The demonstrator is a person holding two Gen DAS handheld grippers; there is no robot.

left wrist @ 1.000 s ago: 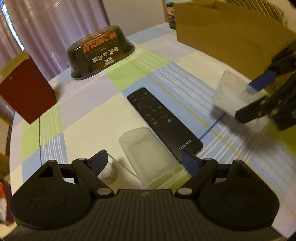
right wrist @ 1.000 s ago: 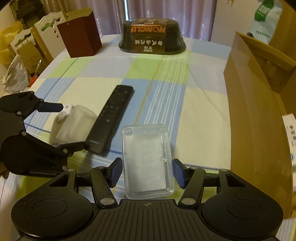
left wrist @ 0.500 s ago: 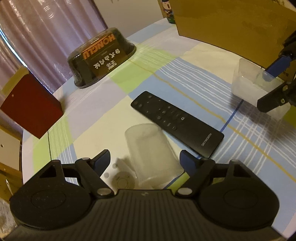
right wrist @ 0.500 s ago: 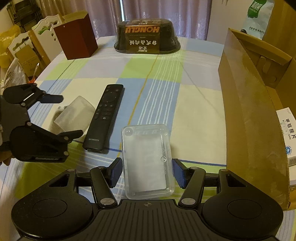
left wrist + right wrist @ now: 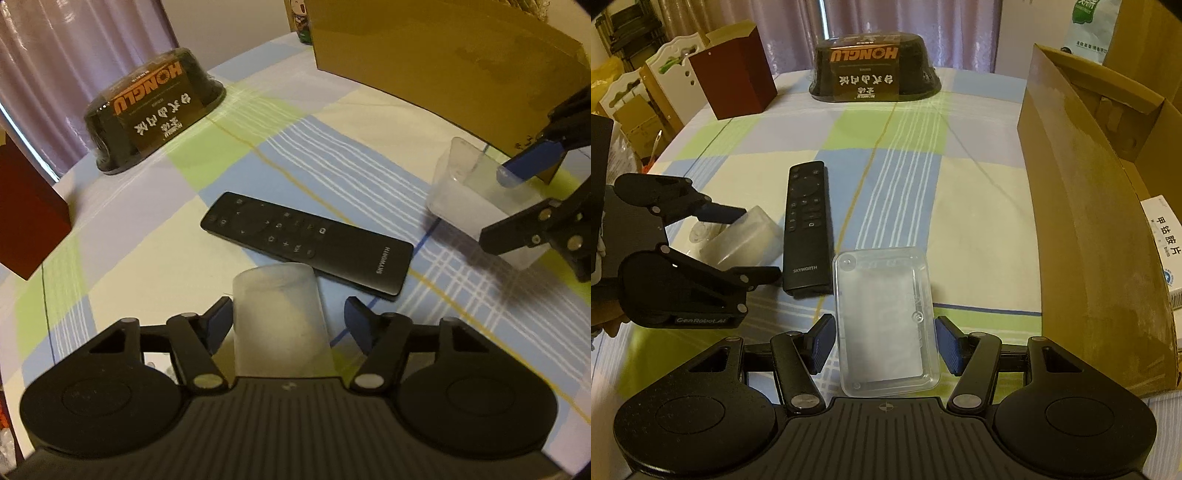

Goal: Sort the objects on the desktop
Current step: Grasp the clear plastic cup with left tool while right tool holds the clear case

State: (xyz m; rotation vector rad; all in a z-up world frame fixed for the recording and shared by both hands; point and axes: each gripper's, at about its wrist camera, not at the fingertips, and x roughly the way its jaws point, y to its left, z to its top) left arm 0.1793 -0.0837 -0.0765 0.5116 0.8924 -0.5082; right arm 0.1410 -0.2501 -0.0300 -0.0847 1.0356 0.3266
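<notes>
L gripper: fingers spread, frosted translucent plastic cup on its side between them, long axis running straight out along the fingers. One blue pad touches or nearly touches the cup wall, other has a gap; not gripped, I'd say.

R gripper: fingers apart, straddling near end of clear rectangular plastic tray, long axis also along the fingers, slim gaps both sides.

Black slim Skyworth remote lies btwn cup & tray, parallel, beyond both tips. Each gripper probably only needs to close.
</notes>
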